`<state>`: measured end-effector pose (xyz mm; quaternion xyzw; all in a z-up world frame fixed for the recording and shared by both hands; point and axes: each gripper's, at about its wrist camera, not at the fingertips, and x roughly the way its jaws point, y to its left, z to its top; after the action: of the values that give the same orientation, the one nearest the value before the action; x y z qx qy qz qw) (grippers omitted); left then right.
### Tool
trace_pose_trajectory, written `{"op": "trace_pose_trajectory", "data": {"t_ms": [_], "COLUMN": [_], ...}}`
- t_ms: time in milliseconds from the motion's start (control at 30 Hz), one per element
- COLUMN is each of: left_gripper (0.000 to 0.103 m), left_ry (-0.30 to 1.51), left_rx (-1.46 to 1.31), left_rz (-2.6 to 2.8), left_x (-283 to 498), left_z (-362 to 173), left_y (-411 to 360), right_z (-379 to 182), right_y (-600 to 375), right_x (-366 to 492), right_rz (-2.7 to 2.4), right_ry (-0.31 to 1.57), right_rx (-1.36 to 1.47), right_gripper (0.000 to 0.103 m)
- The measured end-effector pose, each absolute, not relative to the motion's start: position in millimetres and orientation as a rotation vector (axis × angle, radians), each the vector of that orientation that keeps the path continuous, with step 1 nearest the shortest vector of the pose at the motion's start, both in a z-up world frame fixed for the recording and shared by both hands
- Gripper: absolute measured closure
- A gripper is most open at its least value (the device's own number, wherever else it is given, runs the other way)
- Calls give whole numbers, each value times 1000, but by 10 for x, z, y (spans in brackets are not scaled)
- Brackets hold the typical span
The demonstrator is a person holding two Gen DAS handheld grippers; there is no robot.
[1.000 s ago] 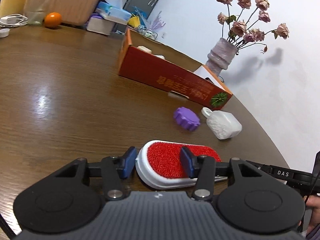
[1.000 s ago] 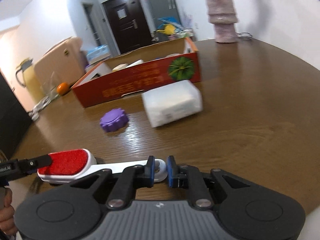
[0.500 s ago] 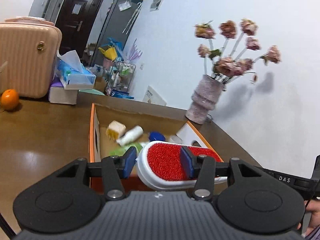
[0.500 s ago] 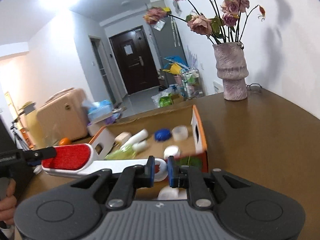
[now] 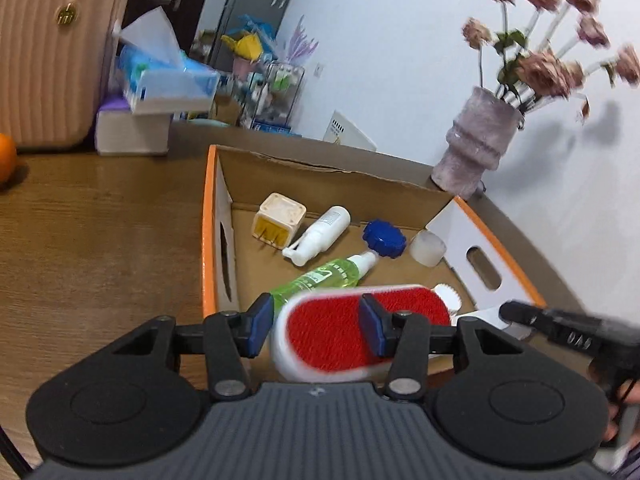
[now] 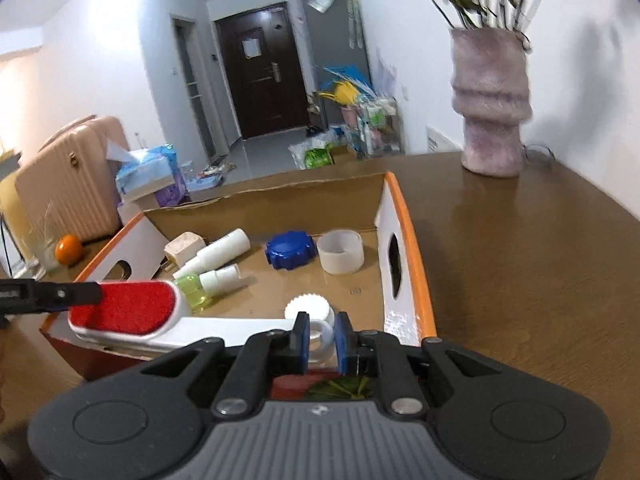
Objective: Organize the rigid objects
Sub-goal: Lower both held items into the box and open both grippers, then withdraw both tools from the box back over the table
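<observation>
A lint brush (image 5: 404, 308) with a red pad and white body hangs over the near end of an open cardboard box (image 5: 208, 240). My left gripper (image 5: 316, 330) is shut across its head. My right gripper (image 6: 322, 340) is shut on the ring at the end of the white handle (image 6: 240, 326). In the box (image 6: 408, 232) lie a cream plug adapter (image 5: 278, 220), a white spray bottle (image 5: 320, 234), a green bottle (image 5: 324, 278), a blue cap (image 5: 384, 238), a translucent tub (image 6: 340, 250) and a white ridged cap (image 6: 308, 306).
A grey vase (image 5: 476, 152) of dried roses stands on the brown table (image 6: 520, 260) just past the box's far right corner. At the far left are a tissue box (image 5: 164, 80), a pink suitcase (image 5: 52, 52) and an orange (image 6: 68, 249).
Both grippers have lifted the brush off the table and carried it forward over the box. The purple cap and white container seen on the table earlier have dropped out of view.
</observation>
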<state>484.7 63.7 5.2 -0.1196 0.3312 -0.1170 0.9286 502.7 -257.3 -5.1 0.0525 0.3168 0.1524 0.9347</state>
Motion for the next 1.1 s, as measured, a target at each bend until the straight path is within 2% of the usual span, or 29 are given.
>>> {"op": "trace_pose_trajectory", "data": {"t_ms": [200,367,567,667,700,733,767,800,833,933,1000,1100], "left_gripper": [49,48,36,19,12,10,9,7,1,0,0,0], "left_ry": [660,625,537,467,429,396,367,321,272,85,41,77], "left_rx": [-182,-158,-119,-101,-74,-48,-20,11,19,-4,-25,-38], "left_rz": [-239,-237,-249,-218,-191,-162,-136,-114,-99,-8,67,65], "left_x": [4680,4418,3914,3663,3579,3505,3432,3349,3278,3054,2956,2870], "left_z": [123,422,876,1016,1021,1001,966,901,850,560,381,230], "left_y": [579,559,475,398,342,290,226,158,117,6,-61,-123], "right_z": [-2,248,674,814,852,876,880,846,792,504,341,230], "right_y": [-2409,-2489,-2610,-2583,-2566,-2552,-2528,-2494,-2467,-2398,-2328,-2282], "right_x": [4962,4765,4384,4213,4141,4082,4024,3961,3905,3726,3659,3574], "right_rz": [412,394,397,394,395,397,394,380,365,318,284,293], "right_ry": [658,617,551,532,515,494,462,405,348,148,125,162], "right_rx": [31,21,-2,-24,-31,-35,-43,-60,-65,-72,-101,-76], "right_gripper": [87,87,80,77,68,51,41,22,14,11,11,11]}}
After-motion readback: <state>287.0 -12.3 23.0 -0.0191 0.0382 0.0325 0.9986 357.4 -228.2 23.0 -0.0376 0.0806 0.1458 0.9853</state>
